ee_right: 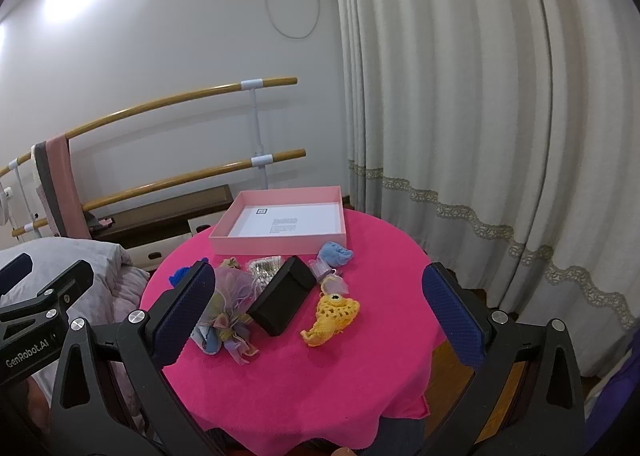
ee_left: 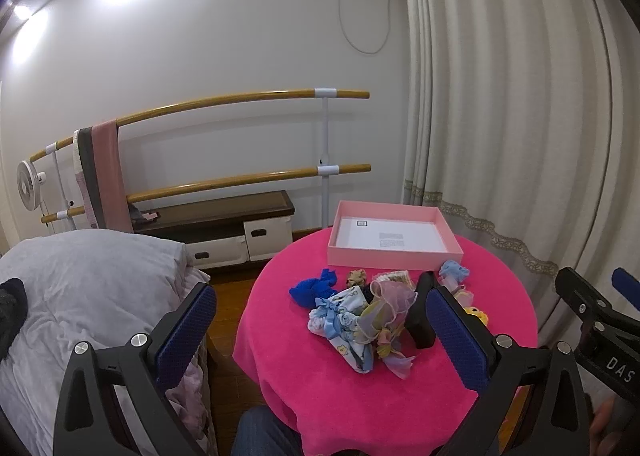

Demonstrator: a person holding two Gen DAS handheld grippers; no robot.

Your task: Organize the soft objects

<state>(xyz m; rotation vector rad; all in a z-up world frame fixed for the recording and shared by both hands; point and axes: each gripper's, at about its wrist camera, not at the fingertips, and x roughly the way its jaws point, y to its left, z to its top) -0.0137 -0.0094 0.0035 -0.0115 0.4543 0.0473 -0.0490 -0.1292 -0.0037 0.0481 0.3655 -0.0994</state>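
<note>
A pile of soft things lies mid-table on the pink tablecloth [ee_left: 320,384]: a dark blue knit piece [ee_left: 312,288], a pale blue printed cloth [ee_left: 340,320], a sheer pink organza bag [ee_left: 390,298], a light blue knit piece [ee_right: 335,254] and a yellow crochet toy [ee_right: 332,320]. A black case [ee_right: 282,302] lies among them. An open pink box [ee_left: 394,236] stands behind, holding only a white sheet. My left gripper [ee_left: 320,332] and right gripper [ee_right: 316,308] are open, empty, held above the table's near side.
A bed with a grey quilt [ee_left: 88,296] is left of the table. A low wooden bench [ee_left: 224,215] and wooden barre rails [ee_left: 240,99] stand along the back wall. Curtains [ee_left: 500,115] hang on the right. A small fan [ee_left: 28,185] stands far left.
</note>
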